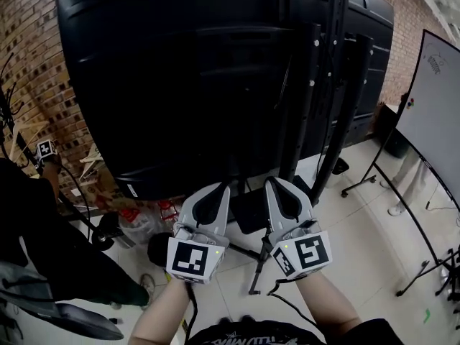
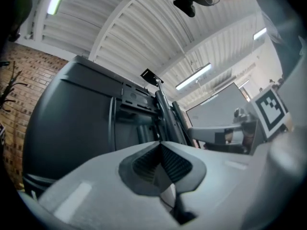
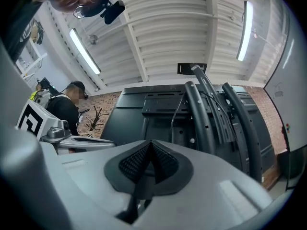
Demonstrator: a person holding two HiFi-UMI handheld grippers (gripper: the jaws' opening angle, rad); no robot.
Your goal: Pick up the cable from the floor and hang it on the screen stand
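Left gripper (image 1: 218,189): the person is holding it close to the body with its tips tilting up at the back of the screen. Its fingers (image 2: 144,164) are pressing together with nothing between them.
Right gripper (image 1: 277,184): it is riding just beside the left one and aiming the same way. Its fingers (image 3: 165,162) are meeting pad to pad, empty.
Why held so: with both pairs shut on nothing and pointing at the stand, the hands seem to be idling between moves rather than carrying anything.
Cable (image 3: 173,114): a thin dark line is hanging ahead of and above the fingers, down the screen's back beside the uprights and well apart from both pairs. It is probably the task's cable, draped there so the stand is bearing its weight, though I cannot be sure.
Screen stand (image 1: 352,121): it is rising beyond the fingertips and carrying the screen (image 1: 180,85) from behind.
Whiteboard (image 1: 431,99): it is standing farther off, to the right of the right fingers, on the floor (image 1: 359,228).
Counts: two grippers, one hanging cable, three dark uprights showing in the right gripper view, one screen, one whiteboard.
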